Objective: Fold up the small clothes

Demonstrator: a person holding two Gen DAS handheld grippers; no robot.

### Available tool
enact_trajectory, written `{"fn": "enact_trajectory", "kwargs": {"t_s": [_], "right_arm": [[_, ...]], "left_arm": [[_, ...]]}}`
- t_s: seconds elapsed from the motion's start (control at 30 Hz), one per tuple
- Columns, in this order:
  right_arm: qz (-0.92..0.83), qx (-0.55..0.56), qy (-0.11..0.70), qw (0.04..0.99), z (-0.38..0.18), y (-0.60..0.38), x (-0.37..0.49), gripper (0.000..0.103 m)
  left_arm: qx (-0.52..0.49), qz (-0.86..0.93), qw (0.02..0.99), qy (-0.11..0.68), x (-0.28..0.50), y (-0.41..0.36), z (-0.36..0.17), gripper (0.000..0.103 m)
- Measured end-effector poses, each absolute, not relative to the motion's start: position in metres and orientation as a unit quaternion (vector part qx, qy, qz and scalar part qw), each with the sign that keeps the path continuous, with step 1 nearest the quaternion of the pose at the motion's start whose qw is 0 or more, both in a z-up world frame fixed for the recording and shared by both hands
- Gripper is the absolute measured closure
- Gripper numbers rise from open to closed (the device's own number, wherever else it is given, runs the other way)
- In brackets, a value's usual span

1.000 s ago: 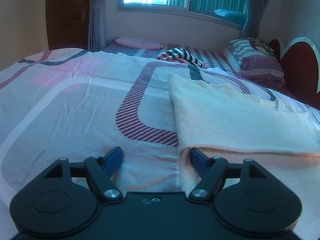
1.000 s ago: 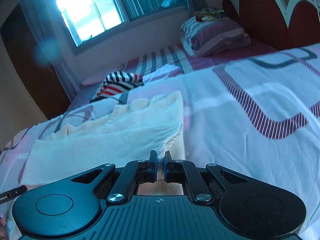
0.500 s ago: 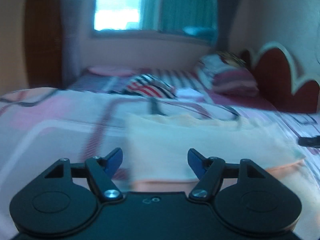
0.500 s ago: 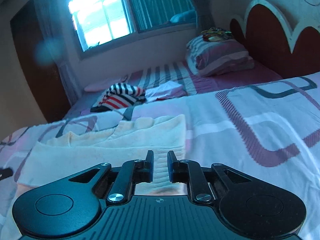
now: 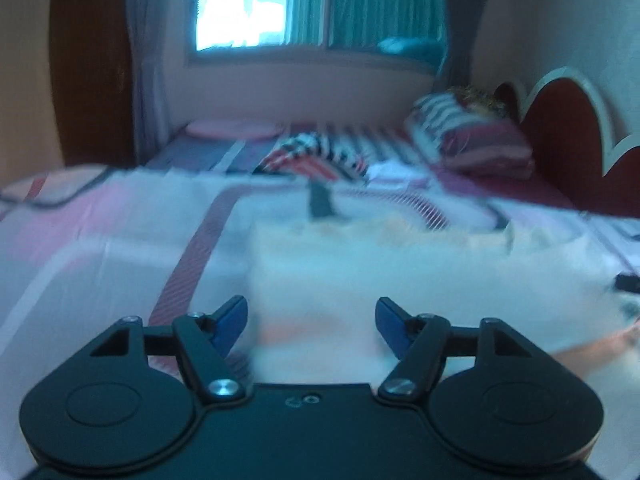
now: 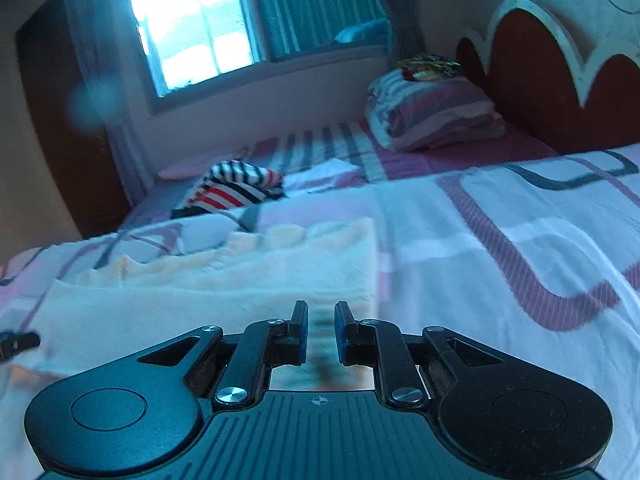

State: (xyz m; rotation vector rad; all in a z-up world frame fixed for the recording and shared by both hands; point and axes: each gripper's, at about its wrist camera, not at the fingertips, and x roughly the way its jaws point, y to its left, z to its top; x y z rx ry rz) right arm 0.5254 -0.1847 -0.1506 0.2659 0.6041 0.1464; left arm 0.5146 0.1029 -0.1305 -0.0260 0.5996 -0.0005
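Mid-fold: left hand-held gripper [image 5: 311, 322] gapes empty, right hand-held gripper [image 6: 321, 330], jaws just parted, apparently grips nothing; cream terry-cloth garment [image 6: 240, 276] at twelve o'clock awaits regrasping.

My right gripper [image 6: 321, 330] has just been opening: a second ago its pads pinched the cream garment's [image 6: 224, 280] near right corner, now they stand slightly apart with that cloth lying loose below. My left gripper [image 5: 311, 322] has swung rightward, jaws closing slightly, both now over the garment.
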Motion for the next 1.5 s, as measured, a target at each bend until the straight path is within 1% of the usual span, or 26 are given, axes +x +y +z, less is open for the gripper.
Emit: {"fn": "enact_trajectory", "kwargs": {"t_s": [0.1,0.17,0.2,0.27,0.33,0.43,0.5,0.57,0.6,0.67,0.77,0.8,0.87,0.97,1.03,1.13,1.23,1.37,1.4,1.47,1.5], "right_arm": [[0.070,0.117,0.320,0.937,-0.159,-0.176,0.540,0.088],[0.063,0.106,0.321,0.939,-0.163,-0.175,0.546,0.088],[0.064,0.103,0.322,0.939,-0.163,-0.174,0.548,0.088],[0.069,0.106,0.321,0.939,-0.161,-0.176,0.549,0.088],[0.077,0.109,0.314,0.940,-0.158,-0.179,0.549,0.088],[0.074,0.102,0.319,0.939,-0.160,-0.176,0.560,0.088],[0.068,0.093,0.323,0.939,-0.162,-0.171,0.566,0.088],[0.067,0.082,0.321,0.941,-0.164,-0.168,0.567,0.088],[0.067,0.080,0.320,0.942,-0.165,-0.167,0.567,0.088],[0.069,0.079,0.318,0.942,-0.167,-0.169,0.566,0.088],[0.071,0.083,0.320,0.941,-0.168,-0.171,0.568,0.088],[0.068,0.087,0.319,0.941,-0.166,-0.172,0.568,0.088],[0.066,0.097,0.308,0.944,-0.158,-0.174,0.563,0.088],[0.095,0.123,0.295,0.943,-0.148,-0.158,0.559,0.088],[0.140,0.123,0.301,0.935,-0.148,-0.132,0.561,0.088],[0.194,0.130,0.314,0.920,-0.152,-0.101,0.567,0.088],[0.189,0.155,0.346,0.906,-0.166,-0.102,0.575,0.088],[0.096,0.122,0.331,0.931,-0.163,-0.158,0.557,0.089],[0.094,0.127,0.337,0.928,-0.166,-0.172,0.555,0.092],[0.105,0.149,0.343,0.922,-0.164,-0.186,0.556,0.092],[0.098,0.144,0.337,0.925,-0.158,-0.185,0.554,0.092]], "left_arm": [[0.013,-0.022,0.949,0.313,0.539,0.086,-0.137,0.033],[0.019,-0.019,0.937,0.349,0.554,0.086,-0.155,0.029],[0.011,-0.020,0.940,0.340,0.553,0.090,-0.154,0.028],[0.001,-0.019,0.938,0.345,0.555,0.095,-0.147,0.029],[-0.012,-0.018,0.945,0.326,0.556,0.102,-0.139,0.030],[-0.012,-0.031,0.948,0.318,0.575,0.107,-0.135,0.030],[-0.006,-0.046,0.946,0.320,0.595,0.108,-0.141,0.029],[0.014,-0.029,0.936,0.349,0.616,0.110,-0.156,0.027],[0.015,-0.032,0.940,0.338,0.619,0.115,-0.160,0.024],[0.003,-0.033,0.939,0.342,0.622,0.120,-0.159,0.025],[0.008,-0.015,0.942,0.336,0.612,0.122,-0.156,0.025],[0.012,0.003,0.942,0.336,0.606,0.121,-0.153,0.029],[0.007,0.001,0.947,0.321,0.588,0.111,-0.144,0.029],[0.029,-0.038,0.954,0.295,0.563,0.072,-0.133,0.027],[0.028,-0.073,0.950,0.301,0.560,0.043,-0.134,0.027],[0.044,-0.084,0.944,0.315,0.564,0.021,-0.144,0.027],[0.049,-0.070,0.940,0.329,0.561,0.032,-0.154,0.025],[0.043,-0.032,0.943,0.327,0.543,0.085,-0.154,0.024],[0.025,-0.037,0.943,0.330,0.540,0.095,-0.154,0.024],[0.034,-0.024,0.945,0.325,0.537,0.092,-0.145,0.028],[0.038,-0.019,0.947,0.317,0.532,0.086,-0.139,0.028]]}}
